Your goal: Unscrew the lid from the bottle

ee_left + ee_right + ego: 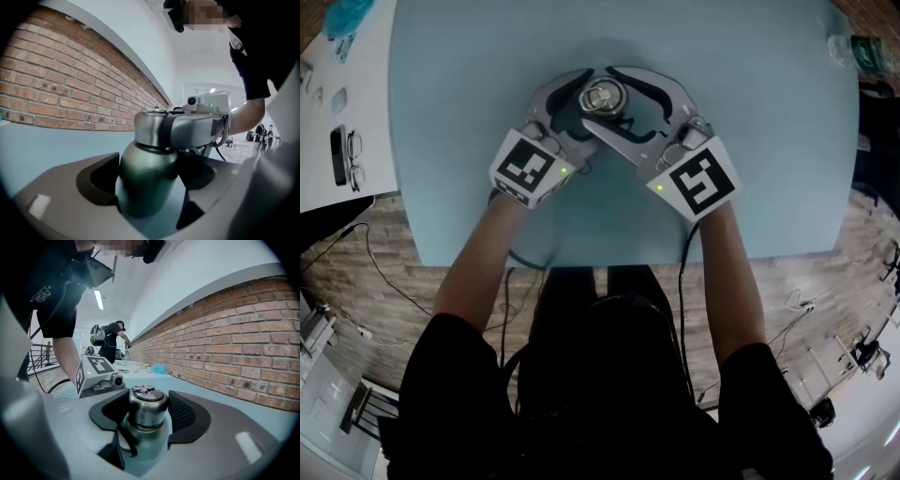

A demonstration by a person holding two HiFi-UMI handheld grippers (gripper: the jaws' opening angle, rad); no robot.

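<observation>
Both the left claw (150,180) and the right claw (149,412) were closed on one upright bottle (140,441), which stood on the pale blue tabletop (750,112) in the upper middle of the head view. The left claw came in from the lower left of that view. Its pads were clamped on the bottle's dark green body, pressing both sides below the shoulder. The right claw came in from the lower right, crossing above the left one. Its jaws stood wide but sat against both sides of the steel lid (605,97), gripping it. The lid was on the bottle's neck, with a small ring lying flat on its top.

Each claw carried a marker cube, the left one (528,167) and the right one (698,178) both near the tabletop's lower edge. At the left edge of the head view, on a separate white surface, a dark phone (336,155) lay just beside a pair of eyeglasses (353,148). A brick wall (56,84) ran behind the tabletop. In the right gripper view another person (111,341) stood far off in the background.
</observation>
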